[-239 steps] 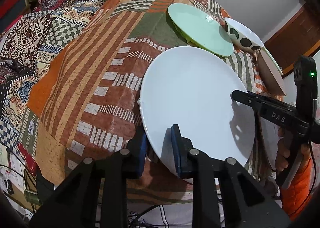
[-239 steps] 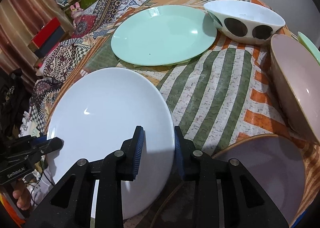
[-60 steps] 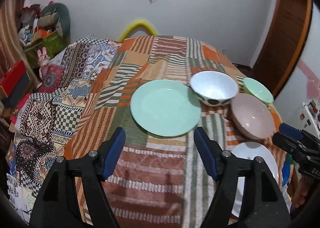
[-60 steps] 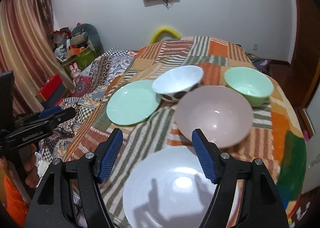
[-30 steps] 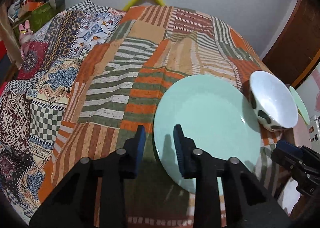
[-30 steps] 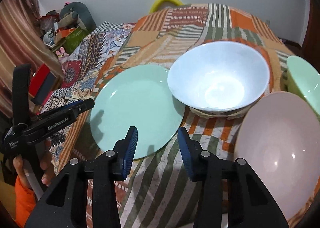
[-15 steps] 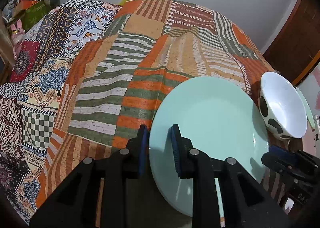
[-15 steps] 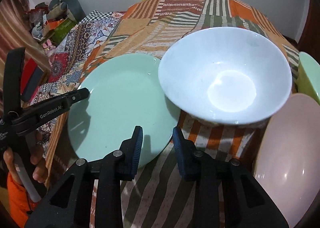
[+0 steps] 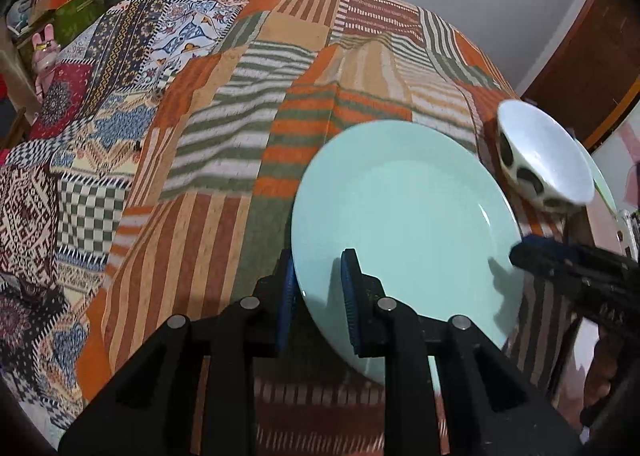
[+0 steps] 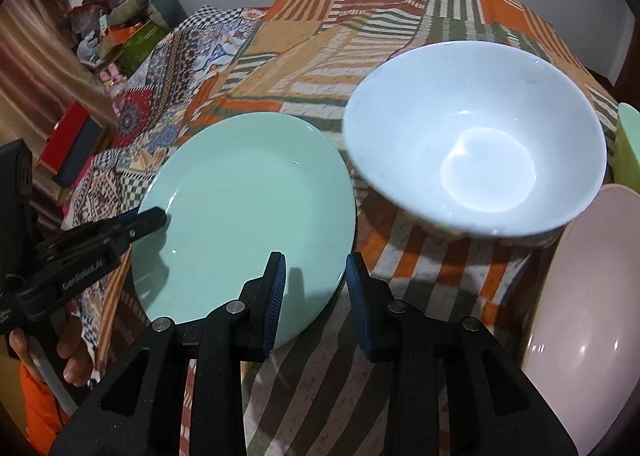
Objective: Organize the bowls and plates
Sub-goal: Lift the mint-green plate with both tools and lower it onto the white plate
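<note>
**Both tongs at the green plate's rim**

Nearest me, the left tongs [image 9: 318, 288] straddle the near edge of the green plate [image 9: 404, 215], one pad under and one over; closed to a narrow gap, though contact is hard to confirm. The right tongs [image 10: 314, 288] stand similarly narrowed at the opposite rim. I'd pinch evenly, then lift level. Just beyond sits the spotted white bowl [image 10: 476, 147], so clear it. The plate lies on the patchwork-covered bench [image 9: 240, 135].

Open patchwork cloth [image 9: 224, 159] left of and beyond the green plate [image 10: 248, 211]; right side blocked by white bowl [image 10: 476, 159] touching or overhanging its rim, pink bowl [image 10: 588, 296] nearer, right of that.
</note>
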`<state>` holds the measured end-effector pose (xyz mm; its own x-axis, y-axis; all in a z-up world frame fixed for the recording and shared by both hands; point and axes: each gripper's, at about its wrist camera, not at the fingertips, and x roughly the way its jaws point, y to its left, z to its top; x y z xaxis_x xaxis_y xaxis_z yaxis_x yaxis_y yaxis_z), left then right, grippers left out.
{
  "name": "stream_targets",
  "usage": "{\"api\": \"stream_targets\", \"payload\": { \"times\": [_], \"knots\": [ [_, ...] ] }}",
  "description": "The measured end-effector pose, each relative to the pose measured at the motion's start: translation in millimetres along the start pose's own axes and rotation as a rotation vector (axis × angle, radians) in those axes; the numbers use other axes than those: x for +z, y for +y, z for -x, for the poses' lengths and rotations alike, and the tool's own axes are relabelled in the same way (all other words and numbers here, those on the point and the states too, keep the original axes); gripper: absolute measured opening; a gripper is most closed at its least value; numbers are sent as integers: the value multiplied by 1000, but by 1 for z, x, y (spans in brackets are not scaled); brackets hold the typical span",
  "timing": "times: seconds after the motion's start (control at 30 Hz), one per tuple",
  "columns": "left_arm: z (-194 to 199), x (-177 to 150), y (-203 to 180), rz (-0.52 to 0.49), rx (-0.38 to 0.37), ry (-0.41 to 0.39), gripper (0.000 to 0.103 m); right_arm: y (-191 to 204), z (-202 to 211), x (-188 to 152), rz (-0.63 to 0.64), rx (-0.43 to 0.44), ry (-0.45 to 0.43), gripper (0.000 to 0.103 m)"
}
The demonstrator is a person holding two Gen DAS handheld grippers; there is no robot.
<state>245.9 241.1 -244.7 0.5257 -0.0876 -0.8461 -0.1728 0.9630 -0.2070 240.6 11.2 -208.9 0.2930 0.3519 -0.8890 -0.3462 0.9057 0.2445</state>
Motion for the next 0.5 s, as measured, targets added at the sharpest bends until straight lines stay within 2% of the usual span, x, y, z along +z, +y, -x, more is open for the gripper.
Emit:
{"api": "stream_targets", "payload": {
  "times": [0.1, 0.2, 0.5],
  "knots": [
    [5, -8, 2, -5, -9, 12, 22, 1, -3, -1, 6, 7, 12, 28],
    [5, -9, 6, 4, 7, 14, 22, -3, -9, 1, -11, 19, 39, 22],
    [-9, 6, 11, 38, -15, 16, 22, -2, -16, 10, -14, 14, 53, 22]
  ]
}}
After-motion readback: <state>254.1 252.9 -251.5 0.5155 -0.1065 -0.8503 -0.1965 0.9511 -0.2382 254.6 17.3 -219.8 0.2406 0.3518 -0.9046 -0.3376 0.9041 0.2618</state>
